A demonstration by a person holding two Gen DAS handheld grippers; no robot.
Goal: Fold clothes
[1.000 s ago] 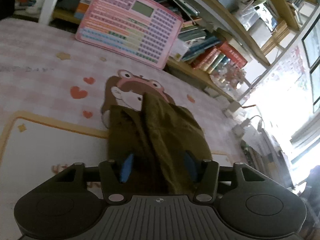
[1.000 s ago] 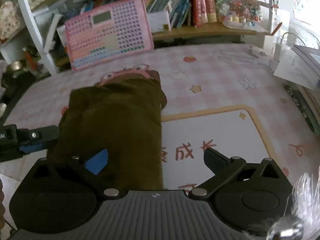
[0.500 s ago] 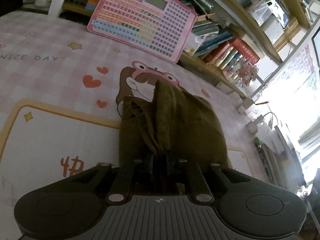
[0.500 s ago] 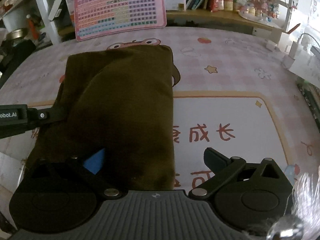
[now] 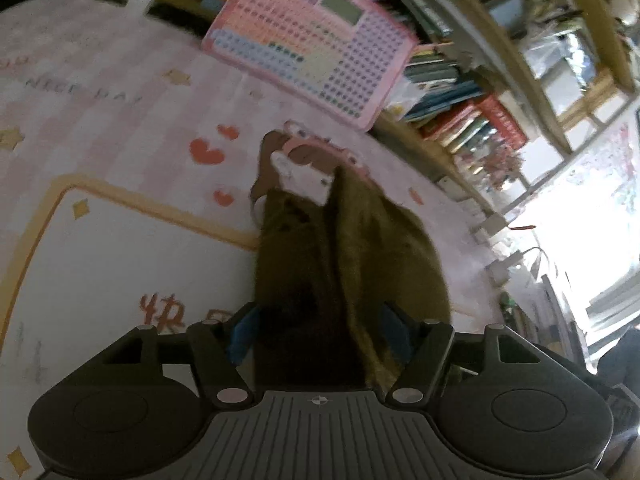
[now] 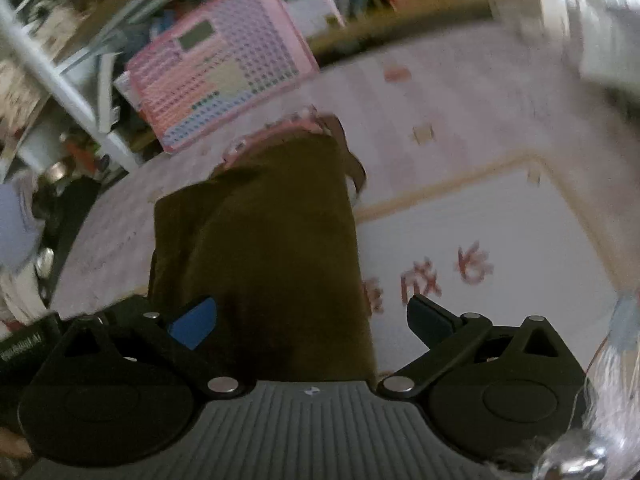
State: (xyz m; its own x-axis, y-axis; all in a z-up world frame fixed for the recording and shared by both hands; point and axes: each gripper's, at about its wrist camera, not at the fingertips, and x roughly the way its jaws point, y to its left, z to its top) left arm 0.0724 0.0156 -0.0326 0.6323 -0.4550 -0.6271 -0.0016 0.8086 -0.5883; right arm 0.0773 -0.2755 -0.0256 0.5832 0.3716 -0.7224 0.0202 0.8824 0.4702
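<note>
The left tool point(image 5: 318, 330), clamped on the olive garment point(image 5: 344, 248) a moment ago, is opening around its 6 o'clock edge, releasing the fold; the right tool point(image 6: 310, 320) hangs open

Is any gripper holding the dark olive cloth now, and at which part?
Nothing is gripped. The left gripper is opening around the near edge of the dark olive folded cloth; the right gripper stands open over it.
</note>
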